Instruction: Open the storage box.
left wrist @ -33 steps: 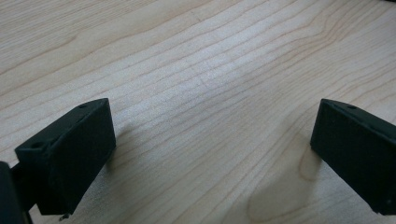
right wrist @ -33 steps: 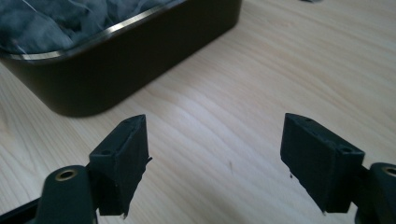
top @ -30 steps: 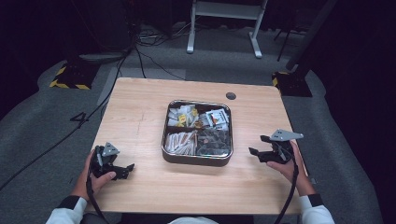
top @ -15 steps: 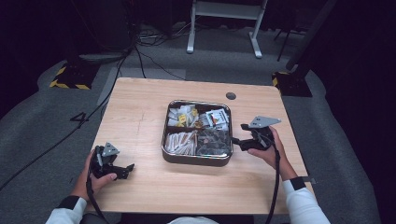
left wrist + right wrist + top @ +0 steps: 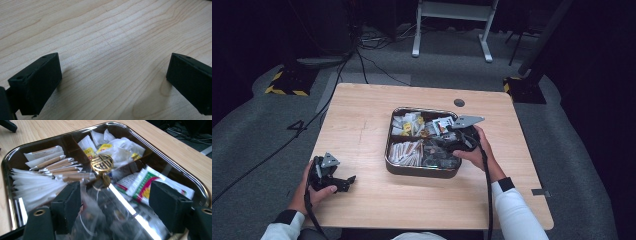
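Wood worktop point(image 5: 362, 125), left gripper point(image 5: 343, 183) idle with jaws apart, right gripper point(image 5: 113, 202) spread wide over the tray point(image 5: 172, 161), brass knob point(image 5: 102, 163) just ahead between jaws: advance centred, close squarely on the knob.

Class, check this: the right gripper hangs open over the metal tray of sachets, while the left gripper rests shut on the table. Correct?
Not quite. The left gripper is open: the left gripper view shows its jaws wide apart over bare table. The right gripper does hang open over the metal tray.
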Demonstrator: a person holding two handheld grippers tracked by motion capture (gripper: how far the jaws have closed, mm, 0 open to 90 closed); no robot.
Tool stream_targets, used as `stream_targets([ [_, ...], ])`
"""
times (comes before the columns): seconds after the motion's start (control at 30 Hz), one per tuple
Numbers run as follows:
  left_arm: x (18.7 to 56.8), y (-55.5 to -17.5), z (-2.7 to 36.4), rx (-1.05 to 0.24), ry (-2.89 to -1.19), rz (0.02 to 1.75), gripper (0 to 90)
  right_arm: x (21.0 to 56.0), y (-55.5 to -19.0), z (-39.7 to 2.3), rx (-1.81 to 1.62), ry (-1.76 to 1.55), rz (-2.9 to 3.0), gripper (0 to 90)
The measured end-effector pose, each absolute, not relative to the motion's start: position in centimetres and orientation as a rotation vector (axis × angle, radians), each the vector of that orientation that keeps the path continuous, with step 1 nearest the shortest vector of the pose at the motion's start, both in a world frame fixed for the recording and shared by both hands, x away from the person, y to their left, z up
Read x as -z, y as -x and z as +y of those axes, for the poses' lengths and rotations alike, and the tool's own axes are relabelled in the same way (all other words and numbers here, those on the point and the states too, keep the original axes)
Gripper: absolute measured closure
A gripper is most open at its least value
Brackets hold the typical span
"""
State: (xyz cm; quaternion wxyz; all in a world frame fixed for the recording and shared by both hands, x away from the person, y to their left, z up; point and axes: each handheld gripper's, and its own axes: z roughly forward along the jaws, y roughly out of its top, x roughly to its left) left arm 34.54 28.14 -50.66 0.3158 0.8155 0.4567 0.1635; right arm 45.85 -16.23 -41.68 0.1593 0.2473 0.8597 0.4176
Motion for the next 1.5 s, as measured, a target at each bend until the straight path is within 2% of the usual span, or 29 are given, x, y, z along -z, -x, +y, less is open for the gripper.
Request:
stream_targets([
  [0.27,50.6,-34.5,28.2,-0.424,-2.154,1.198,0.3,43.0,-47.3,-13.0,-1.121,-0.692,2.533,26.4],
  [0.8,50.6,-34.5,28.2,-0.425,-2.155,1.194,0.3,44.1,-48.9,-10.0,-1.113,-0.794,2.544,38.5],
  [1.1,50.7,-34.4,28.3,-0.429,-2.154,1.193,0.3,44.0,-48.9,-10.0,-1.122,-0.811,2.524,58.3],
  [1.5,50.7,-34.4,28.4,-0.427,-2.154,1.191,0.3,43.9,-48.8,-10.0,-1.112,-0.818,2.518,58.9],
])
